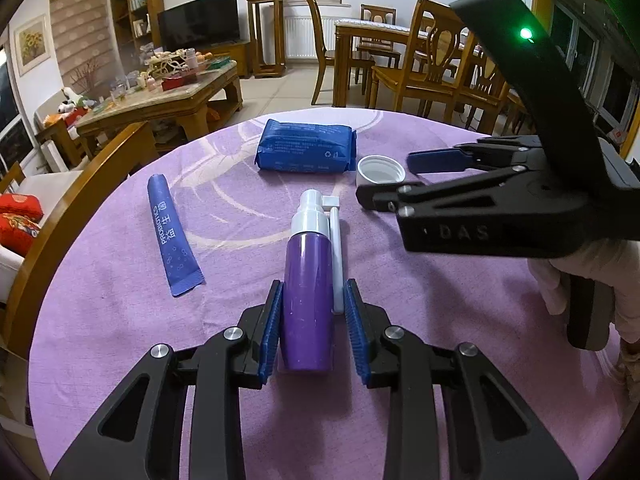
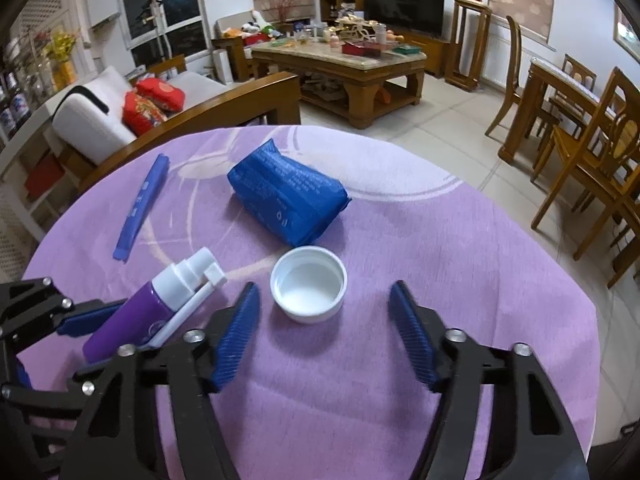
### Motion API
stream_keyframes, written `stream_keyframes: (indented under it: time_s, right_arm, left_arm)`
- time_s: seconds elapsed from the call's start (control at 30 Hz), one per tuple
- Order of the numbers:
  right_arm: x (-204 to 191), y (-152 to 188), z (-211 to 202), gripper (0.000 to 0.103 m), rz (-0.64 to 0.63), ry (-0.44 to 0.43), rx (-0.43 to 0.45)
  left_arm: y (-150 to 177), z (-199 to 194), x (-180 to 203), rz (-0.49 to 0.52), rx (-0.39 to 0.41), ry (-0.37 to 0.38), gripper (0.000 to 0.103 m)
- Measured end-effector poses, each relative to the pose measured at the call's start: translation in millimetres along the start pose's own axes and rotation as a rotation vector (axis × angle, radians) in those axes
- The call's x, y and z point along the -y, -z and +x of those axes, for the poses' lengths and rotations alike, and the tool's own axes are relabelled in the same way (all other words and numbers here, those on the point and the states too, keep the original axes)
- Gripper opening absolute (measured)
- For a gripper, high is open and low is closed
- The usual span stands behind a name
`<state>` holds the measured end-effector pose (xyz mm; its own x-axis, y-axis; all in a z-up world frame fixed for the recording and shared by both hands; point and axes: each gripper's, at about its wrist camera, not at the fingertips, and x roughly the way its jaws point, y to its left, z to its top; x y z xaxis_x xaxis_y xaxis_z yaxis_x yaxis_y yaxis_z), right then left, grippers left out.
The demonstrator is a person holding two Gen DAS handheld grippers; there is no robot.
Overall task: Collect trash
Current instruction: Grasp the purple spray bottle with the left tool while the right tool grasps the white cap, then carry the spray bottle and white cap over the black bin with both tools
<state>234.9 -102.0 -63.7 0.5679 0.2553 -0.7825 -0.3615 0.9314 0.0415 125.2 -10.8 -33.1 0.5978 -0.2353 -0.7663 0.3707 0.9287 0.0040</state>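
Left wrist: left gripper [image 1: 310, 320] jaws clamp the purple bottle [image 1: 308, 300], lying on the tabletop [image 1: 120, 300] near the cap [image 1: 380, 170].
Right wrist: right gripper [image 2: 324, 336] jaws parted, empty; cap [image 2: 308, 284] just ahead, bottle [image 2: 156, 308] left of it.

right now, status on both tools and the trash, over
Left tool shut on purple spray bottle. Right tool open, short of white cap. Nothing in the way.
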Motion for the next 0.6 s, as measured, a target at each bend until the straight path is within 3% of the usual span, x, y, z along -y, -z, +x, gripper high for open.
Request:
stream_keyframes:
  time_s: [0.13, 0.6]
  right_arm:
    - [-4.6, -3.3, 2.3, 0.037, -0.026, 0.006, 0.005]
    - [1.5, 11.1, -31.9, 0.037, 0.012, -0.041, 0.041]
  left_arm:
    - [0.0, -0.5, -0.4, -0.003, 0.001, 0.002, 0.031]
    - [-1.6, -2.4, -0.1, 0.002, 0.012, 0.014, 0.031]
